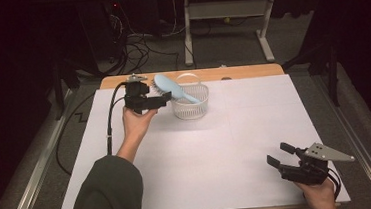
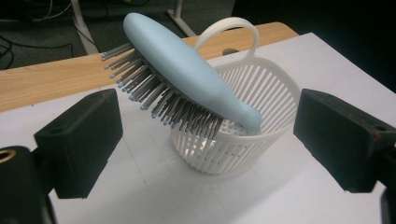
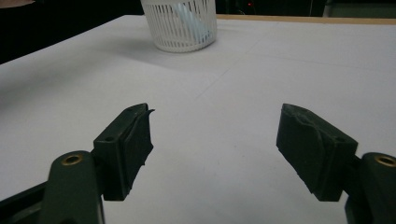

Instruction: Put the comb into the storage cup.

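The left tongs [image 1: 165, 100] hang near the far edge of the worktop [image 1: 237, 145], left of its middle, with their jaws spread wide and nothing between them; in the left gripper view both black pads stand clear of the hairbrush [image 2: 187, 79] on either side. That hairbrush, pale blue with grey bristles, lies tilted across the rim of a small white basket [image 2: 261, 116], its thin handle end dipping inside and its bristled head jutting out over the rim on the side of the left tongs, bristles down. It looks light and rigid, a hard plastic shell whose smooth rounded back would probably slide under a pinch; the bristles give and offer no firm seat. The safest hold is judged to be across the flat sides of the head or the narrowing neck, where the jaws can close on parallel faces. The slatted basket also appears light and could tip or skid if the brush is pushed sideways, and its hoop handle stands on the far side. The right tongs [image 1: 281, 154] rest at the near right corner of the worktop, well apart from the basket, jaws likewise wide open and touching nothing, held in the person's right hand [image 1: 321, 194].
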A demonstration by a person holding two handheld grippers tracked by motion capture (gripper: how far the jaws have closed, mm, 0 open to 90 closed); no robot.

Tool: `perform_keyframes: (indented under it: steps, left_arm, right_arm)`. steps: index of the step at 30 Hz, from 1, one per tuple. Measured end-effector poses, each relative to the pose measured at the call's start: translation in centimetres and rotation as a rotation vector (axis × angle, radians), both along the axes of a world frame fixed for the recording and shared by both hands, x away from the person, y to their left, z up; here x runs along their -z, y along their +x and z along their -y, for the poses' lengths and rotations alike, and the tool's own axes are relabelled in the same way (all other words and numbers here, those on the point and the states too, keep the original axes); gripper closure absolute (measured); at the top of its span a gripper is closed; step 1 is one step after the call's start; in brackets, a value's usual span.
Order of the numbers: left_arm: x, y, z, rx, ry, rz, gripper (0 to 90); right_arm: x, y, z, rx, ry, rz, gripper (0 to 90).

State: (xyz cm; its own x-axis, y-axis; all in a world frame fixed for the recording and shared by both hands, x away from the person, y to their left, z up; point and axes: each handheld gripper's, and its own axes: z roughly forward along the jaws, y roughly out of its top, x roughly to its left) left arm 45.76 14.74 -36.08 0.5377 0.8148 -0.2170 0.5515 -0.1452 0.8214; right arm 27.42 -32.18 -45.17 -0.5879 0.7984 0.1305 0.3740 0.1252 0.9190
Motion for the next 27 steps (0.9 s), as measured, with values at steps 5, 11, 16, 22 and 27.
perform_keyframes:
  steps: [5, 11, 16, 22, 27]
  left_arm:
    - [-0.1, -0.3, -0.3, 0.001, 0.007, 0.007, 7.5]
    - [-0.2, -0.7, -0.6, 0.007, 0.007, 0.016, 7.5]
    - [-0.3, -1.0, -1.0, 0.010, 0.016, 0.024, 7.5]
    - [-0.4, -1.3, -1.7, 0.004, 0.015, 0.027, 7.5]
    - [-0.6, -1.7, -1.9, 0.005, 0.024, 0.031, 7.5]
  right_arm:
    - [0.0, 0.0, 0.1, 0.005, 0.003, 0.001, 26.7]
    - [0.0, 0.0, 0.1, 0.005, 0.003, 0.001, 26.7]
    - [0.0, 0.0, 0.1, 0.006, 0.003, -0.001, 26.7]
    - [0.0, 0.0, 0.1, 0.009, 0.005, -0.002, 26.7]
    - [0.0, 0.0, 0.2, 0.009, 0.003, -0.003, 26.7]
